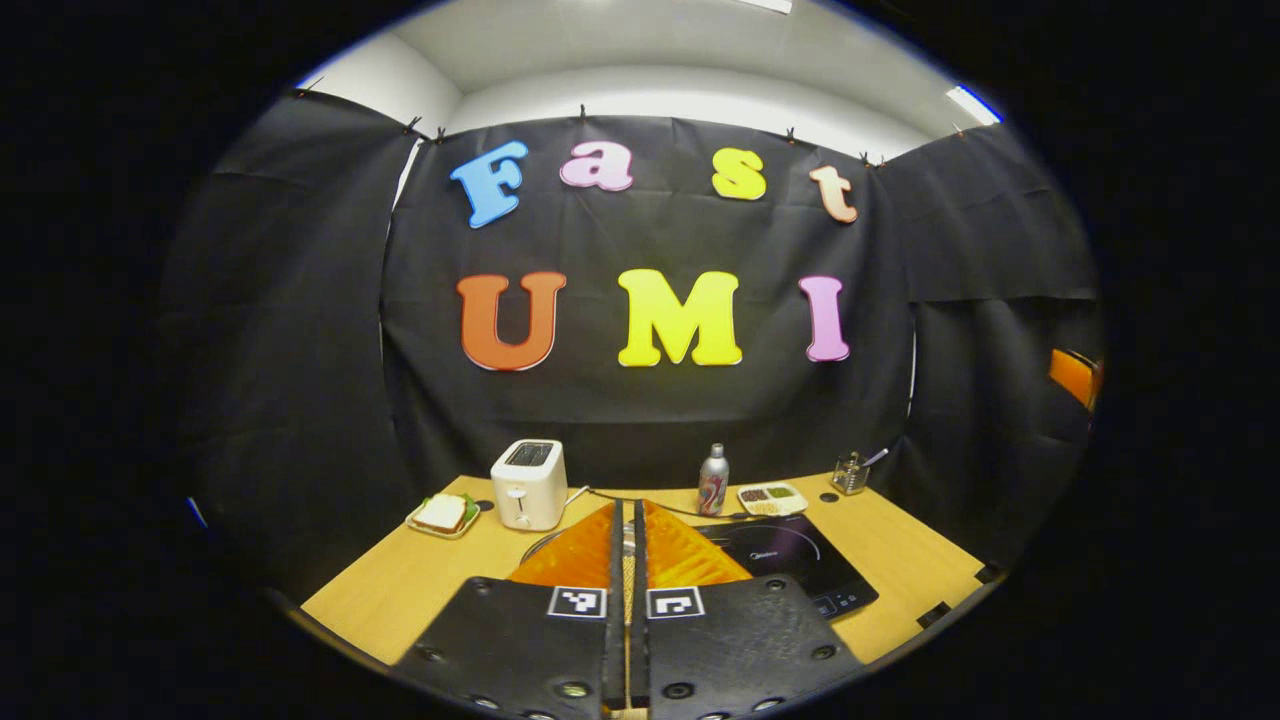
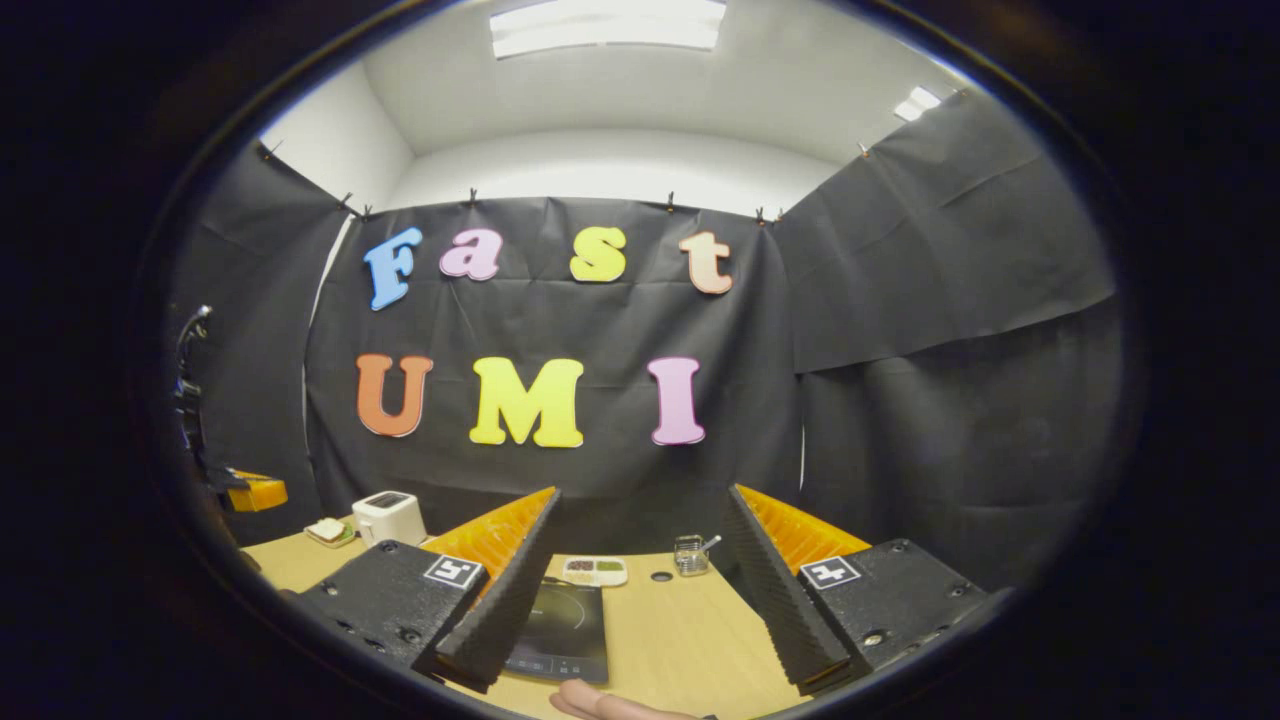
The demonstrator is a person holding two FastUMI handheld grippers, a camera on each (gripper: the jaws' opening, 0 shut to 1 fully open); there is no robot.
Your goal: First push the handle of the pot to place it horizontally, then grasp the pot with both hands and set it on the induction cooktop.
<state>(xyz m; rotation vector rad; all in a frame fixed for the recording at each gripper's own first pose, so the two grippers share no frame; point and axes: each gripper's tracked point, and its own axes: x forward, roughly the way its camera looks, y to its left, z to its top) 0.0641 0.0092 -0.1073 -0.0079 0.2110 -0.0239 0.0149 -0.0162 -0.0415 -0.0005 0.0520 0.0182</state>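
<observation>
Your left tongs [image 1: 628, 560] are clenched with nothing between them, fingers pressed flat together and raised above the pale wooden worktop [image 1: 400, 585]. Your right tongs [image 2: 628, 570] are released, fingers spread wide, with nothing held.

The flat black glass induction cooktop [image 1: 790, 560] lies on the worktop just right of the left tongs' tips; in the right gripper view the cooktop [image 2: 565, 625] sits low between the spread fingers. The pot itself I cannot make out with certainty: a thin curved edge peeks out left of the left tongs, between them and the white two-slot toaster [image 1: 529, 483], and that may be its rim.

The risk, as I judge it, is moving in blind. The left fingers hide whatever sits directly ahead, so a hurried push could miss the handle or shove the pot toward the toaster. A thin cable runs just behind the cooktop and could snag.
</observation>
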